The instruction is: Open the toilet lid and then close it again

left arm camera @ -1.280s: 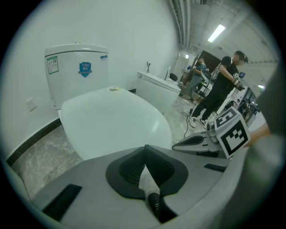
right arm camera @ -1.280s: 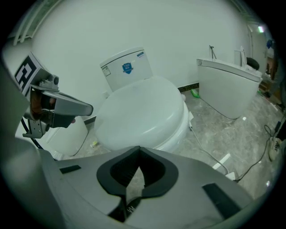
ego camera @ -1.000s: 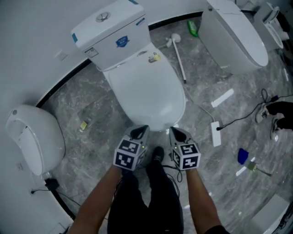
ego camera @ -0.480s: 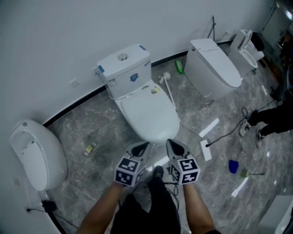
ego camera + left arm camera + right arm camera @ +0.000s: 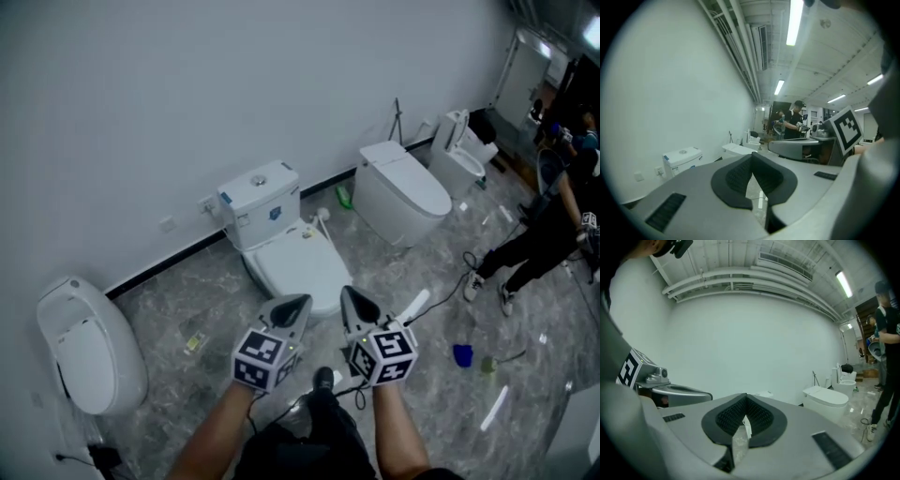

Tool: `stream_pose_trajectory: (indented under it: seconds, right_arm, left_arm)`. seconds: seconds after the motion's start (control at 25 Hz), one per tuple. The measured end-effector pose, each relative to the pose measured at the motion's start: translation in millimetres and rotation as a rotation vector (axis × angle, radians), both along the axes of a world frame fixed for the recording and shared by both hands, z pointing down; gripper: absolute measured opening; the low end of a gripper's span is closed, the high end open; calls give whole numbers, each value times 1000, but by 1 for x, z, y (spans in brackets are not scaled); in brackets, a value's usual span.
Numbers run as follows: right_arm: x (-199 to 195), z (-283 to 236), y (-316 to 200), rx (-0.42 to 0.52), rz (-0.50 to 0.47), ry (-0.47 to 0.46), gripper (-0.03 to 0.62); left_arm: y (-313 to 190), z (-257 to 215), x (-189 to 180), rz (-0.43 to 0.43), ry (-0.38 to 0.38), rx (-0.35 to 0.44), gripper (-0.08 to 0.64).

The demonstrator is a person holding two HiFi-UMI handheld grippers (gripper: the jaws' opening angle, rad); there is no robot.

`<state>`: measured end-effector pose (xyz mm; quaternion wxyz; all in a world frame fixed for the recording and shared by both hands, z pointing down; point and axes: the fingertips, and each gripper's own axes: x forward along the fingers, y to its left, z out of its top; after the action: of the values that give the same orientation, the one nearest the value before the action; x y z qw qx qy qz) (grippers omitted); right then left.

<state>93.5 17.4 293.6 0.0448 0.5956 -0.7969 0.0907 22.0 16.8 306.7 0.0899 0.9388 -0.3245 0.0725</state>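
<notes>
looking down on a grey marbled floor (image 5: 187, 300) that meets a plain white wall (image 5: 187, 94) along a black skirting strip (image 5: 169, 262). several white fixtures stand along the wall. the task's toilet (image 5: 298, 267) is in the middle, just ahead of both grippers, with its lid (image 5: 302, 264) down flat over the bowl, so whatever is in the bowl is hidden. its cistern (image 5: 260, 214) backs against the wall, with a round flush button (image 5: 258, 180) on top and a small blue label (image 5: 275, 213) on the front, the print too small to read. a rounded white unit (image 5: 89, 347) sits at the left, a second closed toilet (image 5: 403, 192) to the right, and a third toilet (image 5: 459, 150) further along with its lid raised. a green bottle (image 5: 344, 197) and a toilet brush (image 5: 321, 217) lie between the first two toilets. a white power strip (image 5: 412, 305), a blue object (image 5: 461, 354) and a yellow scrap (image 5: 195, 343) lie on the floor. a person in dark clothes (image 5: 553, 234) stands at the right edge.

the left gripper (image 5: 296, 305) and right gripper (image 5: 350, 298) are held side by side above the floor, apart from the toilet. in each gripper view the jaws are pressed together with nothing between them. each gripper's marker cube (image 5: 260, 354) shows black-and-white squares, no words.
</notes>
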Motion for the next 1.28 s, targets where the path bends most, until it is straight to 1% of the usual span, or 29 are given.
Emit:
stream_pose_trajectory:
  seconds: [0.2,0.36,0.52,0.76,0.92,1.08,1.28]
  right_arm:
    - [-19,-67,49,95,0,-18,9]
    - [-29,-102,84,145,-15,-42,8]
    - [-28,-124,112,174,-31,-63,8]
    - [-26,-138,122,185,-84,-78,9]
    - [-18,-136,128,173,-122,-75,8]
    - [-11,-134,134,169,-150,-77,8]
    - [2,-131,136,170,-162,-66,8]
  left_arm:
    - [51,-60,-12,31,77,34,5]
    - [80,-87,-17,20,86,58,5]
    - [100,-108,-16,-2,84,72,5]
    - [106,-125,-7,-38,66,98,5]
    - [109,-127,6,-68,54,101,6]
    - [111,-127,19,-88,60,104,6]
    - [114,-125,34,-101,51,112,6]
